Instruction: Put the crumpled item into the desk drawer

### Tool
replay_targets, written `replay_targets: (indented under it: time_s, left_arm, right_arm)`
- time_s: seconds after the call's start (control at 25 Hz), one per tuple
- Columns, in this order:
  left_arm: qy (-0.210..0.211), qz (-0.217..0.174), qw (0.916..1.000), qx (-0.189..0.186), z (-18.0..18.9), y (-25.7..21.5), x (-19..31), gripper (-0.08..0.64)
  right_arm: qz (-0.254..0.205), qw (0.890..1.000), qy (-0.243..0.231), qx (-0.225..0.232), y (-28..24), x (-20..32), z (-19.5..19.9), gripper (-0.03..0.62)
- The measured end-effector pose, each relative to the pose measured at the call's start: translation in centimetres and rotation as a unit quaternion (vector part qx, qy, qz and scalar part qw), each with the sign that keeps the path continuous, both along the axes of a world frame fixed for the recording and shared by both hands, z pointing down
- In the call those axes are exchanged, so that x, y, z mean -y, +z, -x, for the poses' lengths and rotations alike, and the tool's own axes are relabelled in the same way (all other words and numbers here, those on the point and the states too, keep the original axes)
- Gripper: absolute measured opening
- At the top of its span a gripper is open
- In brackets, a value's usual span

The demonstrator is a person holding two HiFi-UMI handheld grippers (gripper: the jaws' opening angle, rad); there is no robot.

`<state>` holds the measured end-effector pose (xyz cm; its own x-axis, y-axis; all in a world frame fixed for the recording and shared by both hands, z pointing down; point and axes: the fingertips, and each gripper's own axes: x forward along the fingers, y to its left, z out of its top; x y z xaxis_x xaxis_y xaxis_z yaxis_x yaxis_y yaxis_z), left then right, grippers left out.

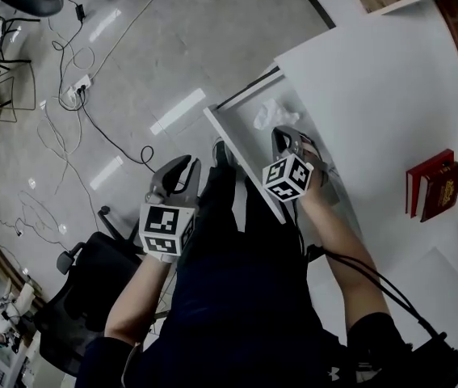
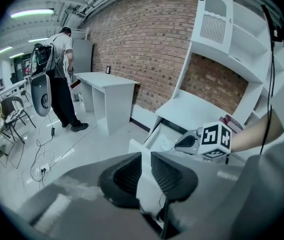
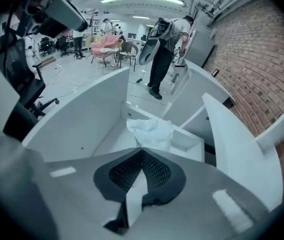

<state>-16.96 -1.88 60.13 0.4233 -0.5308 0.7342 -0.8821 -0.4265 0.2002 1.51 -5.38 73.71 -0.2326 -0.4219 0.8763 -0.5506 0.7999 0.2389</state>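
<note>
The crumpled item (image 3: 149, 131) already lies inside the open drawer (image 1: 241, 160), pulled out from the table's (image 1: 374, 95) front edge. The right tool (image 3: 142, 150) has its jaws together, apparently pinching the item's near edge. Letting go and shutting the drawer seem left. The left tool (image 2: 145, 156) hangs slightly apart, empty, outside the drawer.

No words or nos. can be read in any view. Left gripper (image 1: 188, 165): its marker cube (image 1: 164, 231), lower left of centre in head view, has b/w square code patterns only, no letters. Right gripper (image 1: 289, 138): same kind of patterns on its cube (image 1: 287, 176), also seen right of centre in left gripper view (image 2: 216, 140). Red book (image 1: 432, 184), right edge of head view: yellowish print on cover, too blurred to read. Small white emblem (image 1: 331, 372) on dark clothing at bottom edge, can't make it out.
</note>
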Motion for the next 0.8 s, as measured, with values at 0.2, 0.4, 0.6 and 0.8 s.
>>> replay_targets:
  time_s: [0.2,0.4,0.6,0.8]
  left_arm:
    - [0.004,0.014,0.9999,0.003,0.2,1.1,0.0,0.064]
    - [-0.003,0.025,0.9997,0.003,0.2,1.5,0.8,0.063]
    - [0.000,0.034,0.9994,0.008,0.8,2.7,0.9,0.064]
    - [0.000,0.045,0.9989,0.011,1.4,3.6,0.8,0.064]
  right_arm:
    - [0.009,1.000,0.022,-0.010,3.0,0.4,-0.5,0.005]
    - [0.009,0.999,0.031,-0.018,5.4,1.2,-0.7,0.005]
    - [0.011,0.999,0.036,-0.025,7.5,2.2,-0.7,0.005]
    - [0.016,0.999,0.041,-0.028,9.0,2.5,-0.6,0.006]
